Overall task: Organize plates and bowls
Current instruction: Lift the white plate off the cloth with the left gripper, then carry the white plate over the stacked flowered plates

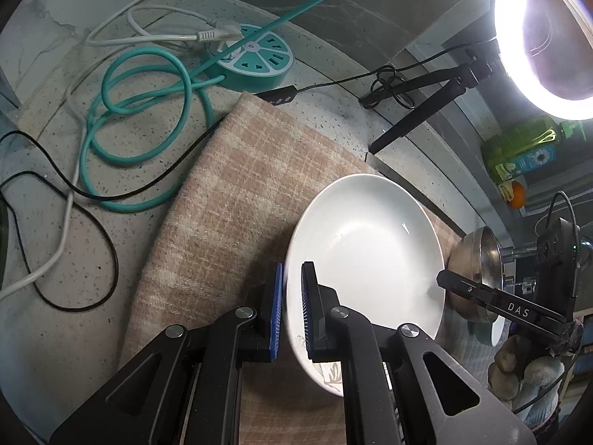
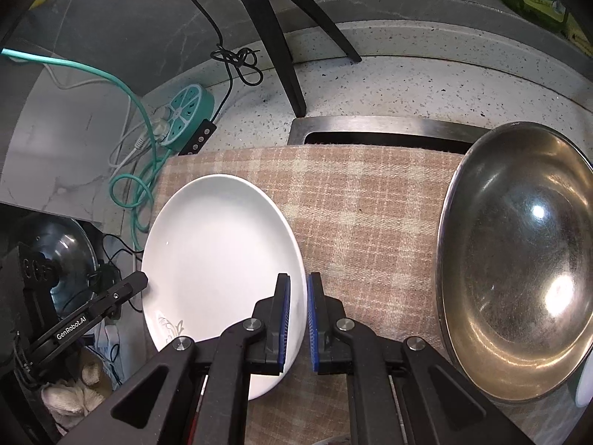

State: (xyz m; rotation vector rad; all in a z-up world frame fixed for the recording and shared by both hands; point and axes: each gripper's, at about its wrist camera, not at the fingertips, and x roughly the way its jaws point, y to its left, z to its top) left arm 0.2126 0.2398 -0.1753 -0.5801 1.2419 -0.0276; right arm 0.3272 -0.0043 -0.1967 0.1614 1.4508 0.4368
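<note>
One white plate (image 1: 370,256) gripped by both grippers' fingers (image 1: 309,307), one steel bowl (image 2: 519,259), one checked cloth (image 2: 363,200)

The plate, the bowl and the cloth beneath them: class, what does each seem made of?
Plate: likely glazed ceramic; glossy white with a printed sprig.
Bowl: metal, probably stainless steel; mirror-like glints, fine scuffs.
Cloth: woven fabric; matte, beige checks, visible threads.

Steel bowl (image 2: 519,259) cut off at right edge, ring light (image 1: 548,33) overexposed, label unreadable
</note>
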